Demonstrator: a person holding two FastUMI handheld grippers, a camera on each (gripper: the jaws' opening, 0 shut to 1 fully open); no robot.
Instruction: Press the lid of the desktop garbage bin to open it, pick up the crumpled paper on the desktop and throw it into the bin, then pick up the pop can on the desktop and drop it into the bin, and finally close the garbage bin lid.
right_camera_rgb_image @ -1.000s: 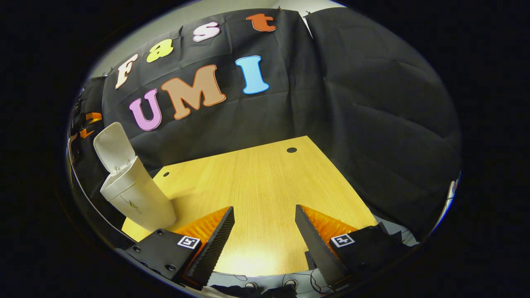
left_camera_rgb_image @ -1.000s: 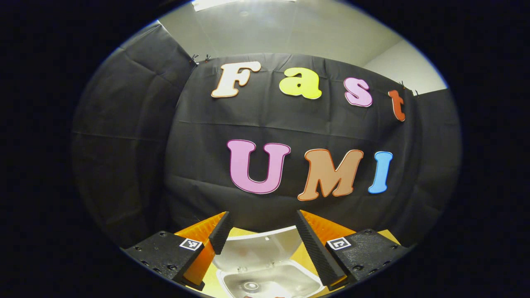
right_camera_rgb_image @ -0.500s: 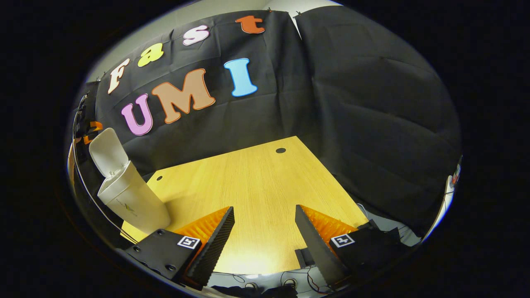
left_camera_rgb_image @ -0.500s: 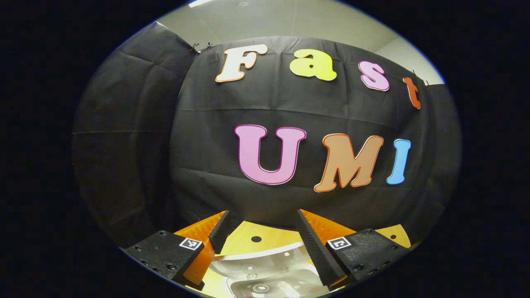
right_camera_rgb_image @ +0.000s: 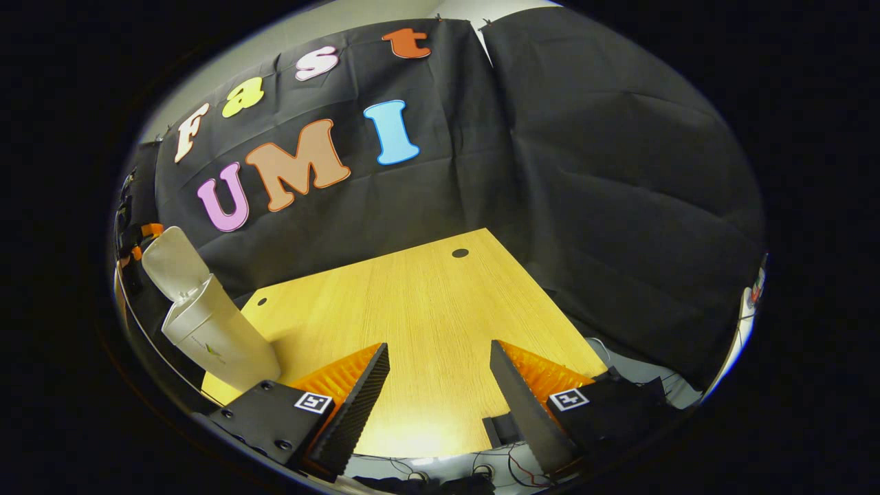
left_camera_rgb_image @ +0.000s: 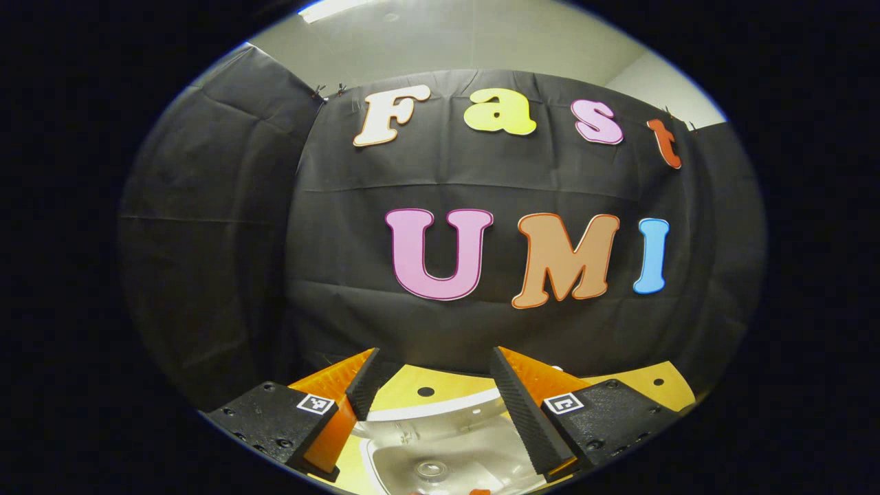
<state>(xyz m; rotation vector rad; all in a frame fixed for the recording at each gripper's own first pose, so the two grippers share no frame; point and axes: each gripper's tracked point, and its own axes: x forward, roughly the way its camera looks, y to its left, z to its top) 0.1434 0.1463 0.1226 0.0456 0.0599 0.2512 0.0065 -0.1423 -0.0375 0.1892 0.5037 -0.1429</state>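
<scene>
The bin (right_camera_rgb_image: 220,337) is off-white with a small green mark on its side; its raised lid (right_camera_rgb_image: 173,262) matches. Under it, the table (right_camera_rgb_image: 426,323) is yellow wood grain with dark round holes. Behind the bin the wall (right_camera_rgb_image: 619,172) is black cloth.

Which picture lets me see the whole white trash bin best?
The right gripper view. There the tall white plastic garbage bin stands whole on the yellow wooden table, with its flip lid up. The left gripper view looks down from above, so you get just the bin's open mouth and lid between the open left tongs.
</scene>
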